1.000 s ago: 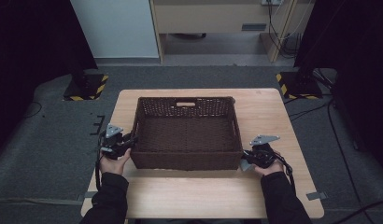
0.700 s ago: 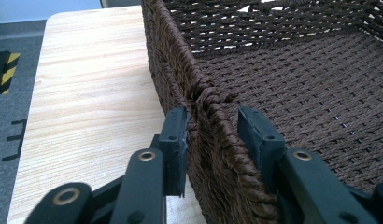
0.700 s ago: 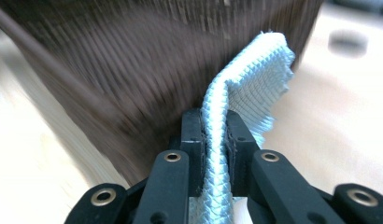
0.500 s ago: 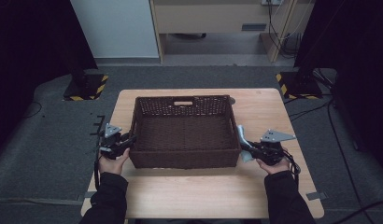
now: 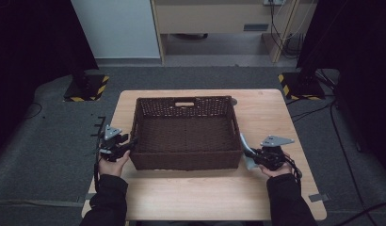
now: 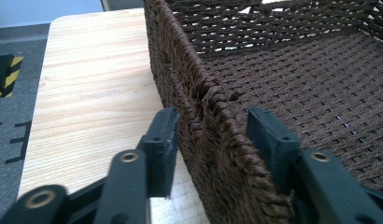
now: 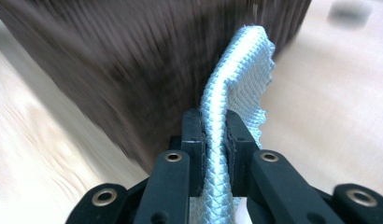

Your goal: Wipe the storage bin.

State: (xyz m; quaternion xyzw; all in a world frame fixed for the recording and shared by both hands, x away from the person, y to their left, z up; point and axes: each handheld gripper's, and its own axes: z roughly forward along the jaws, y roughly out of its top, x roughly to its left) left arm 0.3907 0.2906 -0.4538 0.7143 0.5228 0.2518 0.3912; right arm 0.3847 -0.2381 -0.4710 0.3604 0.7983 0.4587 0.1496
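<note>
A light wooden table stands on grey carpet, with black-and-yellow striped bases behind.

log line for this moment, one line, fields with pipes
left gripper: jaws just opened, astride basket wall, pads off | right gripper: shut on light blue cloth, beside basket | basket: empty, on table

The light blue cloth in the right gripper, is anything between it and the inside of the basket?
Only the basket's own right wall. The light blue cloth, pinched in the right gripper, sticks up just outside that wall near the front right corner. The basket floor looks bare, so lifting over the rim should probably suffice.
</note>
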